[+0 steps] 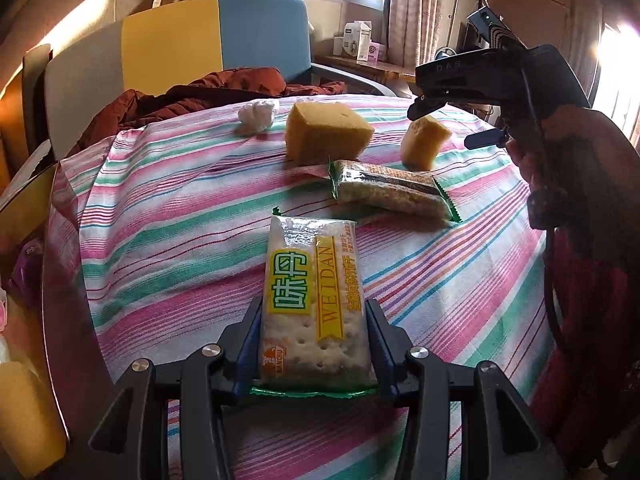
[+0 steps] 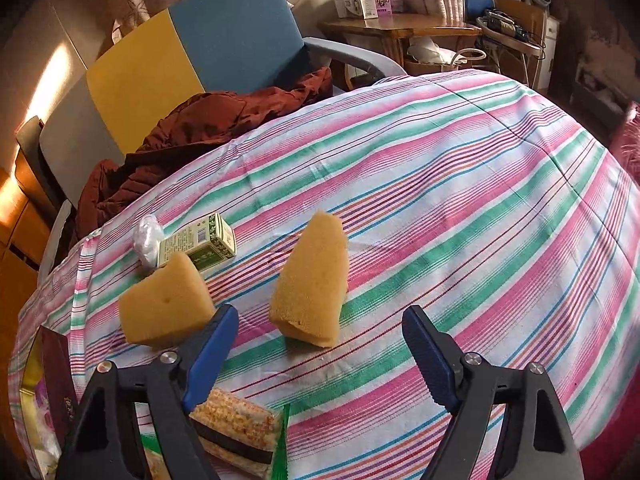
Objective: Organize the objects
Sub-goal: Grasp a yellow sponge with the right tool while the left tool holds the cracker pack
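While the left hand-held gripper (image 1: 314,344) clamps a cracker packet (image 1: 312,304), the right hand-held gripper (image 2: 320,344) gapes over a sponge wedge (image 2: 310,280) mid-worktop, which could tip if nudged.

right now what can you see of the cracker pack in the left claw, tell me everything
The cracker pack is a clear plastic wrapper with green crimped ends, showing pale square crackers with small holes. A yellow label carries green characters and a yellow strip reading WEIDAN. It lies lengthwise, pointing away from the camera over the striped cloth. The left claw is shut on its near end, a blue pad pressing each long side. Nothing else touches it; a second pack lies apart beyond it.
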`<action>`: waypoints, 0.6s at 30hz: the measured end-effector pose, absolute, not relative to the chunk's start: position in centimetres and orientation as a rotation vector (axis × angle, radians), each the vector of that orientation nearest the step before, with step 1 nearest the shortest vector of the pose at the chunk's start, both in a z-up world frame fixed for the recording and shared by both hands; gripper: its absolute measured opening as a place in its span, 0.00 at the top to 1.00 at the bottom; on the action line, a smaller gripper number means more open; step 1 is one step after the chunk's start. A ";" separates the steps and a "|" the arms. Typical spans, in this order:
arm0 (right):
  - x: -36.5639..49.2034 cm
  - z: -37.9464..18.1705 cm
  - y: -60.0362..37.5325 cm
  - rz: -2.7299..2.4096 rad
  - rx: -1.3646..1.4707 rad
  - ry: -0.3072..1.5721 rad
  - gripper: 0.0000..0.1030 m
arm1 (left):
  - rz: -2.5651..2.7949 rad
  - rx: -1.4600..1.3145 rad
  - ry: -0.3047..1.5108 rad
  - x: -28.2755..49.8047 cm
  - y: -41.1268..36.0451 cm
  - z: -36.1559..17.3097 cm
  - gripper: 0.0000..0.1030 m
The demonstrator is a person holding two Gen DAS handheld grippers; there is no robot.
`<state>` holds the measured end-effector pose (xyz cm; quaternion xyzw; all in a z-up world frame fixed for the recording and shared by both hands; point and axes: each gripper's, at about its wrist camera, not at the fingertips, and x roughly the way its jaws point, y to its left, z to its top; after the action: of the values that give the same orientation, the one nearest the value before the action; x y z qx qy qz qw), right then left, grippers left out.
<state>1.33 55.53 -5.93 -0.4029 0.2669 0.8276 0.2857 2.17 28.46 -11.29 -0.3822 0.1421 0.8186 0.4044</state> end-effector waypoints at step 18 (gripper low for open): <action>0.9 -3.6 54.6 2.318 -1.005 0.576 0.67 | 2.080 -1.035 0.391 2.5 28.4 -10.3 0.53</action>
<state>0.92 54.55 -3.61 -0.3734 0.2140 0.8608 0.2716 2.49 28.36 -10.28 -0.4058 0.1533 0.8156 0.3830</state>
